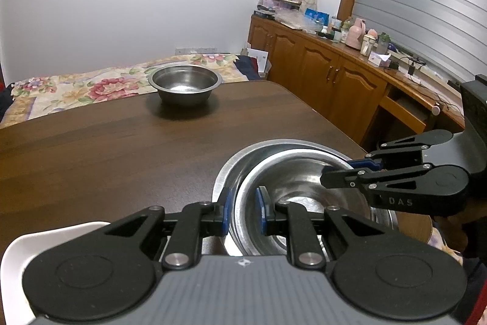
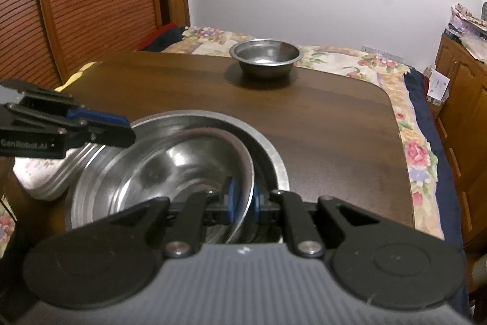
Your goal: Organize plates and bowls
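A steel bowl sits tilted inside a wider steel basin at the near edge of the brown table. My left gripper is shut on the bowl's left rim, blue pads on either side of it. My right gripper is shut on the opposite rim. Each gripper shows in the other's view: the right gripper from the right, the left gripper from the left. A second, smaller steel bowl stands alone at the table's far edge.
A white plate lies at the near left; in the right wrist view it is a stack of white plates beside the basin. Beyond the table is a bed with a floral cover. Wooden cabinets stand to the right.
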{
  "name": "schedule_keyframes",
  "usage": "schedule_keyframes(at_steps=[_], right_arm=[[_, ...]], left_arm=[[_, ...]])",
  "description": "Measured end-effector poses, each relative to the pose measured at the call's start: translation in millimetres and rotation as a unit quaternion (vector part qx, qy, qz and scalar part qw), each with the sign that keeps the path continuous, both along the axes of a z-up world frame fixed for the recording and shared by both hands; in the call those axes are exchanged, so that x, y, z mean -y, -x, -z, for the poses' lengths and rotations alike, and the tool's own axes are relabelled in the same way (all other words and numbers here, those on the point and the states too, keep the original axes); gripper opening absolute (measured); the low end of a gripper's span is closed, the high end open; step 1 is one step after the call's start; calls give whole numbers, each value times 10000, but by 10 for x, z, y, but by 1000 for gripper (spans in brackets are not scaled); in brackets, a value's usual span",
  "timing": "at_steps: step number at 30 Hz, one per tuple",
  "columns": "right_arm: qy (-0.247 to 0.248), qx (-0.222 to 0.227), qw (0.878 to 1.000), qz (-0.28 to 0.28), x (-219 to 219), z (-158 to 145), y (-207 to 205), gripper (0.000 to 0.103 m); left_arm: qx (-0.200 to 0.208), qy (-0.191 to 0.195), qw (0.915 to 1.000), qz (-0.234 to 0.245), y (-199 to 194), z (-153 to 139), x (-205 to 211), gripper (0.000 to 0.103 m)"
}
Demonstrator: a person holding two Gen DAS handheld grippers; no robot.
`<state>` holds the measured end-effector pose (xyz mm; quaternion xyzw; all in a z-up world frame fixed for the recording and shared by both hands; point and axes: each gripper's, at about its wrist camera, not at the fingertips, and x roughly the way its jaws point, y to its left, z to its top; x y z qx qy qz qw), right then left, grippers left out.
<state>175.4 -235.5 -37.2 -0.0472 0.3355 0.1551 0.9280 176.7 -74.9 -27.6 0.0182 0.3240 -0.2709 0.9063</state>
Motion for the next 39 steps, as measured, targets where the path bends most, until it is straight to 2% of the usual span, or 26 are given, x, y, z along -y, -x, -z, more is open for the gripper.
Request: schedule_keyframes(at_steps=[12, 25, 33, 39], right_arm=[[-169, 259, 9994, 119, 60, -83, 56, 13], [-337, 700, 9968, 199, 110, -333, 110, 13], [-378, 916, 9947, 286, 168, -523, 180, 13], [-431, 1050, 9929, 360, 245, -667, 172, 13]], left_arm=[[141, 17, 9999, -62, 18, -72, -13, 19], [398, -99, 9990, -147, 50, -249, -35, 21], [593, -128, 9979, -229, 92, -422, -59, 27], [745, -156, 9967, -279, 83, -574, -69, 35]])
